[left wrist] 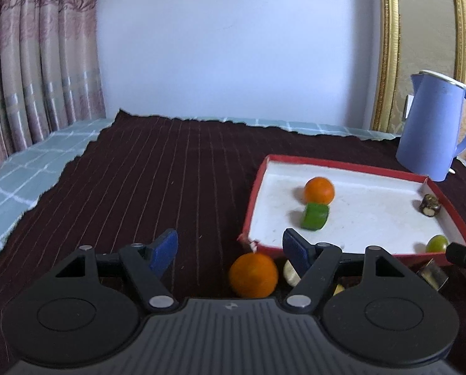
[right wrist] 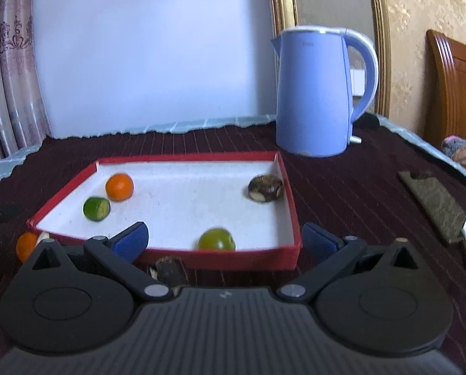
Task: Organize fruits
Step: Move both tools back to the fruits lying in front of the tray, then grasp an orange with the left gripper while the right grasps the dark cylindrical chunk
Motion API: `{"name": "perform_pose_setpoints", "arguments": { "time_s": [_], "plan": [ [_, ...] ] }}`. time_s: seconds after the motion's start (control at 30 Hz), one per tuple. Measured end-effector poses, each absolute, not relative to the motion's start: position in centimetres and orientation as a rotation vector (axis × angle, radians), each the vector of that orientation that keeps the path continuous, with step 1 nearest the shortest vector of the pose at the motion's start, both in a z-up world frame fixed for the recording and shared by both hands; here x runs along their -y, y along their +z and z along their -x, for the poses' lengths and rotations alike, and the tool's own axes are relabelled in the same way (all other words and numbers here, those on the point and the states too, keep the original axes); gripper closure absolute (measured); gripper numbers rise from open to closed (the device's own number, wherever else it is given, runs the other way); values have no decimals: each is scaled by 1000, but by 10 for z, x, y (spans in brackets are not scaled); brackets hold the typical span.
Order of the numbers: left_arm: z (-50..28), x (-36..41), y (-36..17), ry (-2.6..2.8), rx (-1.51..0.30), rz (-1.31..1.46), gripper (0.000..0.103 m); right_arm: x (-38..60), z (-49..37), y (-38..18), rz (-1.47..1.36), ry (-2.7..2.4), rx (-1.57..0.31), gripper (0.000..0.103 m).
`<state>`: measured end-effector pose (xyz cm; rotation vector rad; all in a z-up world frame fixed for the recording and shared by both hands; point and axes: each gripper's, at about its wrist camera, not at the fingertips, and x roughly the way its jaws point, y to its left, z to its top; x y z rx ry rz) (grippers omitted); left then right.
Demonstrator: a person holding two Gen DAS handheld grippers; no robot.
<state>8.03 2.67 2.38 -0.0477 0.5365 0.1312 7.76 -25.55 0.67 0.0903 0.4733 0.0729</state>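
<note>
Two hand-held grippers angle downward over a dark striped cloth toward a shallow red tray [right wrist: 291,215] with a white floor. The left gripper [left wrist: 230,250] has its blue pads apart and holds nothing; an orange [left wrist: 253,275] lies on the cloth between them, just outside the tray's near left corner, touching neither pad. The right gripper [right wrist: 225,240] is spread wide and empty at the tray's near wall. Inside the tray, a second orange [right wrist: 119,187] touches a green cut piece [right wrist: 96,208], its flat cut face turned right. A round green fruit [right wrist: 216,240] sits by the near wall, and a brown piece [right wrist: 265,188] in the far right corner. A blue kettle [right wrist: 314,93] stands upright behind the tray.
</note>
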Motion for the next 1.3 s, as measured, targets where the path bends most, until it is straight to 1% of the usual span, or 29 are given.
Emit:
{"name": "perform_pose_setpoints", "arguments": {
  "time_s": [0.2,0.43,0.53,0.7,0.87,0.9,0.93,0.97,1.0,1.3],
  "plan": [
    [-75,-34,9,57,-571,-12,29,253,-75,-7,-97,85,-515,0],
    [-82,-24,1,-42,-596,-201,29,255,-71,-8,-116,97,-505,0],
    [-96,-20,-8,-71,-638,-255,29,254,-73,-9,-103,71,-517,0],
    [-112,-17,-19,-80,-677,-287,30,255,-72,-12,-101,52,-525,0],
    [-126,-12,-18,-85,-685,-300,30,258,-73,-13,-111,48,-525,0],
    [-127,-12,-18,-86,-686,-298,32,257,-73,-13,-107,49,-524,0],
    [-128,-11,-19,-97,-686,-293,38,257,-72,-13,-100,52,-520,0],
    [-127,-12,-19,-115,-686,-283,49,256,-71,-12,-88,55,-514,0],
    [-125,-12,-19,-137,-689,-264,62,255,-69,-11,-73,55,-506,0],
    [-98,-16,-12,-78,-658,-137,63,258,-57,-12,-15,109,-461,0]
  ]
}}
